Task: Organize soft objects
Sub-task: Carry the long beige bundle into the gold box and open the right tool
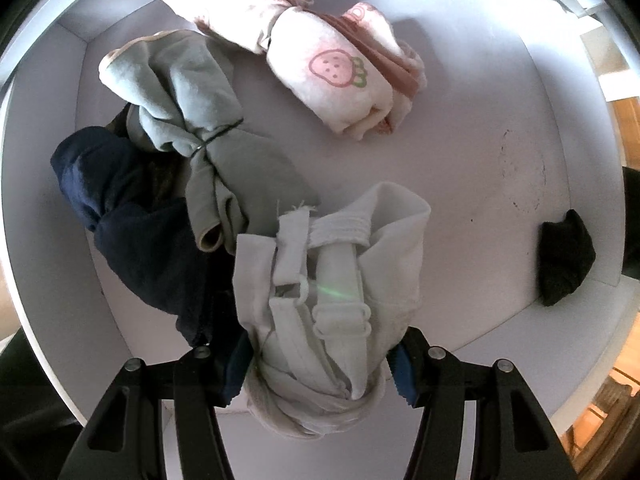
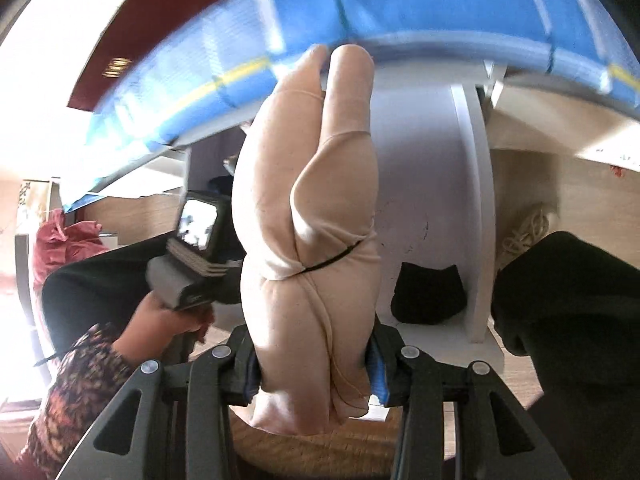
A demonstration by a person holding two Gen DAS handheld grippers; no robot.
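Both grippers pinching rolled garments
Left gripper (image 1: 320, 372) clamps the white bra bundle (image 1: 332, 292) over the white bin (image 1: 500, 128); right gripper (image 2: 314, 372) clamps the beige bundle (image 2: 308, 220).

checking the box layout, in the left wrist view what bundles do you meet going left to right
navy bundle → grey-green bundle tied with a black band → white bundle held in the left gripper → black bundle by the right wall. The pink strawberry bundle lies farther back and is left out.

White bundle (image 1: 320, 300) clamped, beige bundle (image 2: 312, 220) upright, perhaps tied
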